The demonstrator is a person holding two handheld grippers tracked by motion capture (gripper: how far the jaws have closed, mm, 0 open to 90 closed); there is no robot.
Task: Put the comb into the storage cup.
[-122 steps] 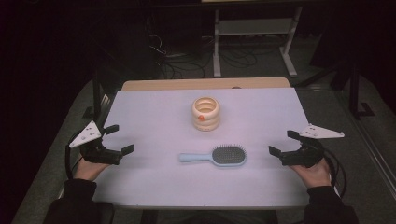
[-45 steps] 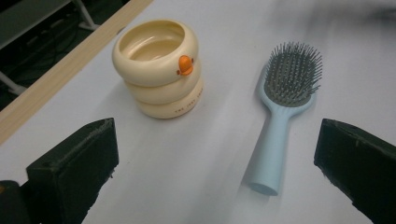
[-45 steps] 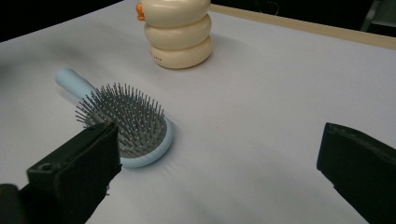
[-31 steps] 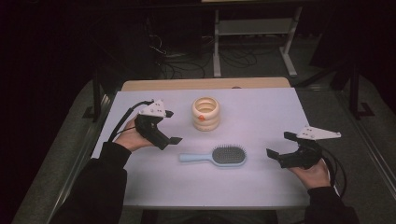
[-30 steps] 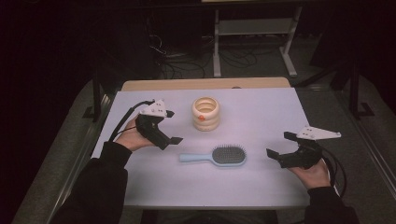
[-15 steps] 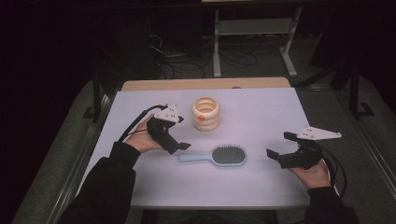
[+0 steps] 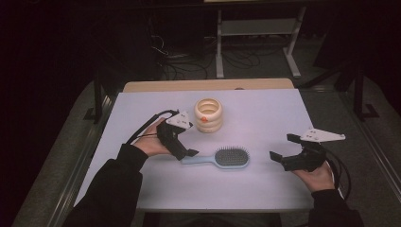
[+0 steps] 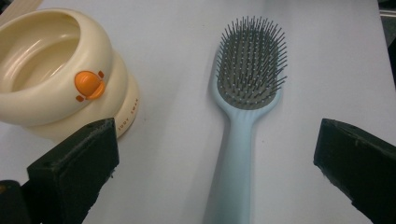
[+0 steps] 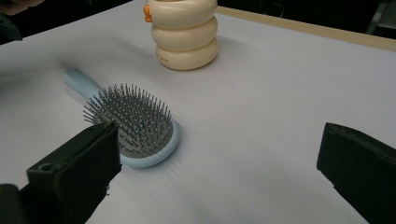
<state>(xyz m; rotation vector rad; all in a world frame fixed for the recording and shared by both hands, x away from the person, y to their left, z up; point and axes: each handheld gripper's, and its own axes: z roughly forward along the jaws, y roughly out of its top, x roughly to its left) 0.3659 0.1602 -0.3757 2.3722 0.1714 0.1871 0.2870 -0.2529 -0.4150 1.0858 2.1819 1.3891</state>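
A light blue hairbrush (image 7: 222,158) lies bristles up on the white table (image 7: 265,113), its handle pointing left. Behind it stands a cream ringed cup (image 7: 208,115) with an orange knob. My left gripper (image 7: 187,142) hovers open at the handle's end. In the left gripper view the brush (image 8: 250,84) runs up between the spread jaws of the left gripper (image 8: 219,172), untouched, with the cup (image 8: 56,79) to the left. My right gripper (image 7: 283,146) rests open to the right of the brush head. In its own view the right gripper (image 9: 215,172) holds nothing, and the brush (image 9: 135,126) and the cup (image 9: 187,32) lie ahead.
A wooden strip (image 7: 208,85) edges the table's far side. Beyond it, on the dark floor, are cables and a metal shelf frame (image 7: 255,28). Bare white surface spreads around the brush and cup.
My left gripper has travelled from the table's left edge rightward to the brush handle's end. The right gripper, brush and cup have stayed put.
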